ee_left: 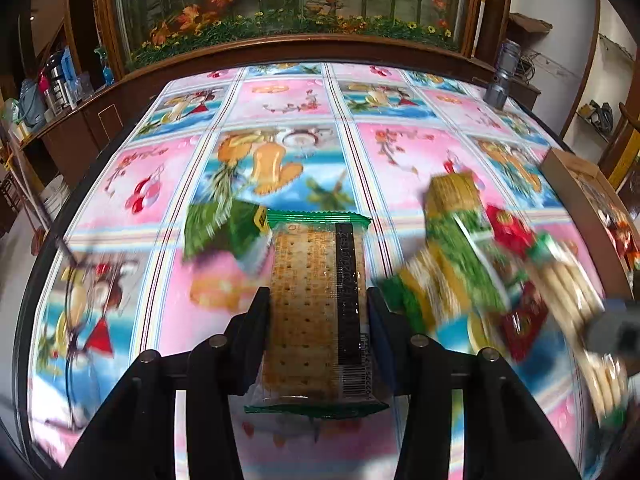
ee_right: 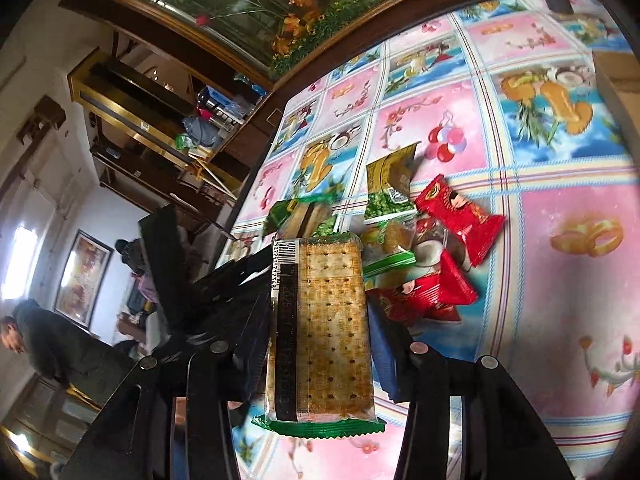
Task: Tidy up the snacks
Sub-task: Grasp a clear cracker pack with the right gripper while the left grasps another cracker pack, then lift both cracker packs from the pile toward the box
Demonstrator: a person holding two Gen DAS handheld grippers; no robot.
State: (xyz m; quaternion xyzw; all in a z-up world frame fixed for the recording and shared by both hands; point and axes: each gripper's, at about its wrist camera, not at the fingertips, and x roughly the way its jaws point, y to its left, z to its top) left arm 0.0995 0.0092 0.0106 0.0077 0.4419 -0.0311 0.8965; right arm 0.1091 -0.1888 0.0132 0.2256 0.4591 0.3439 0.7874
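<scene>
A clear cracker pack [ee_left: 308, 280] with green ends sits lengthwise between the fingers of my left gripper [ee_left: 318, 300], which is shut on it above the tablecloth. In the right wrist view my right gripper [ee_right: 320, 304] is shut on a similar cracker pack [ee_right: 332, 320], barcode end pointing away. Black parts of the left gripper [ee_right: 224, 280] show just left of that pack. Loose snacks lie on the table: a green packet [ee_left: 216, 228] beyond the left pack, and a blurred pile of green packets [ee_left: 460, 248], red packets [ee_left: 512, 232] and a biscuit pack [ee_left: 568, 280] to the right.
The table [ee_left: 400, 160] wears a pink and blue fruit-print cloth. A cardboard box [ee_left: 568, 172] stands at its right edge and a grey metal object [ee_left: 500, 80] at the far right corner. A glass planter cabinet [ee_left: 280, 8] backs the table. A person [ee_right: 40, 344] stands far off.
</scene>
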